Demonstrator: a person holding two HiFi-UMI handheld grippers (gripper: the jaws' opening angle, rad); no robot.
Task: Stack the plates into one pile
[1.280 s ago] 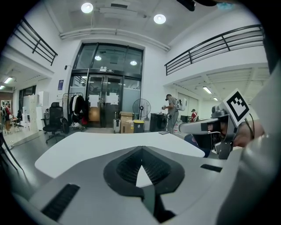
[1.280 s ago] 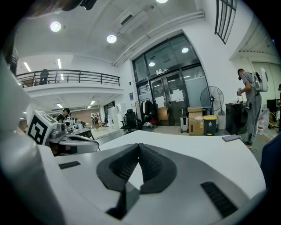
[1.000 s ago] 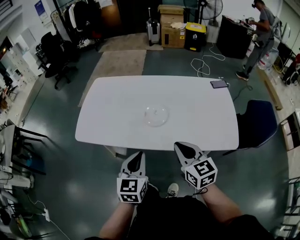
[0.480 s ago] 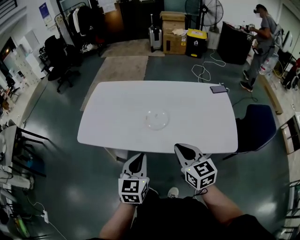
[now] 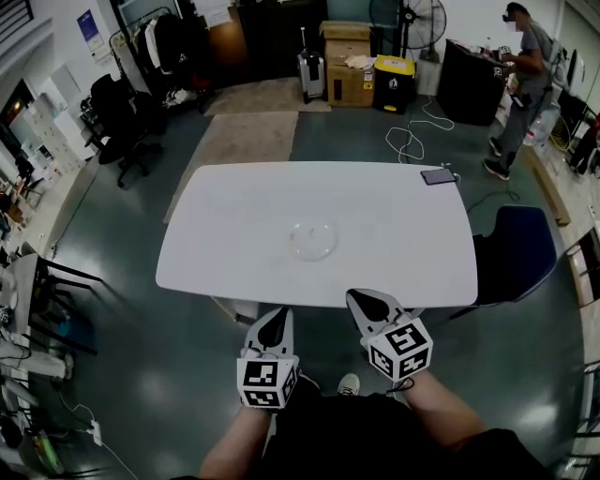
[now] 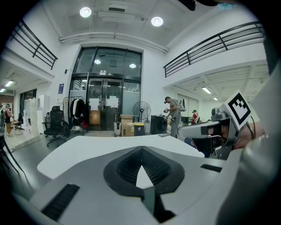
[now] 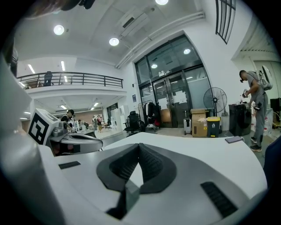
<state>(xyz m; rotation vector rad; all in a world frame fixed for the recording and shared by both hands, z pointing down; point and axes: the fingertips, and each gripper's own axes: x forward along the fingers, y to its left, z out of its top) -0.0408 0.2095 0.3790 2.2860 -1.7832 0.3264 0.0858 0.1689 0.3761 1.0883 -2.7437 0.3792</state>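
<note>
Two grippers are held side by side at the near edge of a white counter (image 5: 234, 202). The left gripper (image 5: 273, 323) is seen just short of that edge, and the tip of the right gripper (image 5: 367, 304) overlaps it in the head view. The fingers of both are closed tip to tip, and each pair is pressed on itself alone.

The plates (image 5: 313, 239) are seen as one clear, round, glassy shape near the middle of the counter, well apart from both grippers. How many are piled there cannot be told. Only bare counter top lies between them and the fingers.

A dark phone (image 5: 437, 175) is laid near the far right corner of the counter, well apart from the plates. A blue chair (image 5: 514, 251) is set just beside the right end of the counter. On the far side, a tan rug (image 5: 246, 141) is spread on the dark, glossy floor (image 5: 141, 375), and a loose white cable (image 5: 409, 131) is coiled beside it. Against the far wall, cardboard boxes (image 5: 345, 67), a yellow-lidded bin (image 5: 393, 75), a suitcase (image 5: 308, 64) and a standing fan (image 5: 418, 19) are lined up. A black office chair (image 5: 117, 117) and a rack of dark clothes (image 5: 169, 42) are placed at the far left. A person (image 5: 523, 70) is seen standing at a dark bench at the far right. Glass doors and a railed upper gallery are shown in the gripper views.
</note>
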